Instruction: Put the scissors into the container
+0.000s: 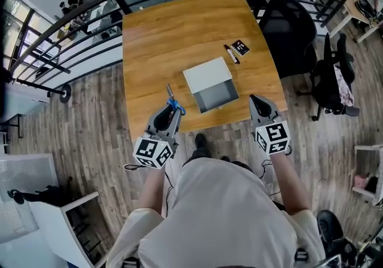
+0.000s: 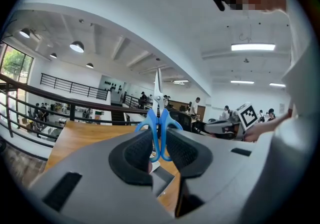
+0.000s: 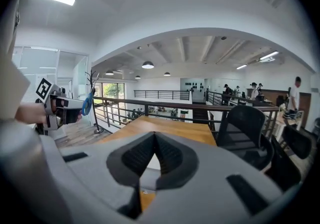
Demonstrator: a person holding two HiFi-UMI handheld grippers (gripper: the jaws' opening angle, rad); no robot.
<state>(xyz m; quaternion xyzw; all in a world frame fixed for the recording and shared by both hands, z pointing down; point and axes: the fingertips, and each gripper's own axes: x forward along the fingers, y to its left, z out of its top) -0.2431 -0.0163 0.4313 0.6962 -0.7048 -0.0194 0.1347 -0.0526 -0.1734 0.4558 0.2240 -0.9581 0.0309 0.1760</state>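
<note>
The pair of scissors with bright blue plastic loop handles and slim silver blades (image 1: 172, 101) was pinched at its handles (image 2: 158, 120) by the left gripper (image 1: 170, 112), blades closed together and pointing away from the person. It hung over the near edge of the brown wooden table (image 1: 161, 39), just left of the open grey rectangular container (image 1: 215, 94). The right gripper (image 3: 152, 154) had its jaws pressed together on nothing. There was one pair of scissors, one container, one black marker pen (image 1: 231, 54), one small black card (image 1: 240, 47) and two grippers.
</note>
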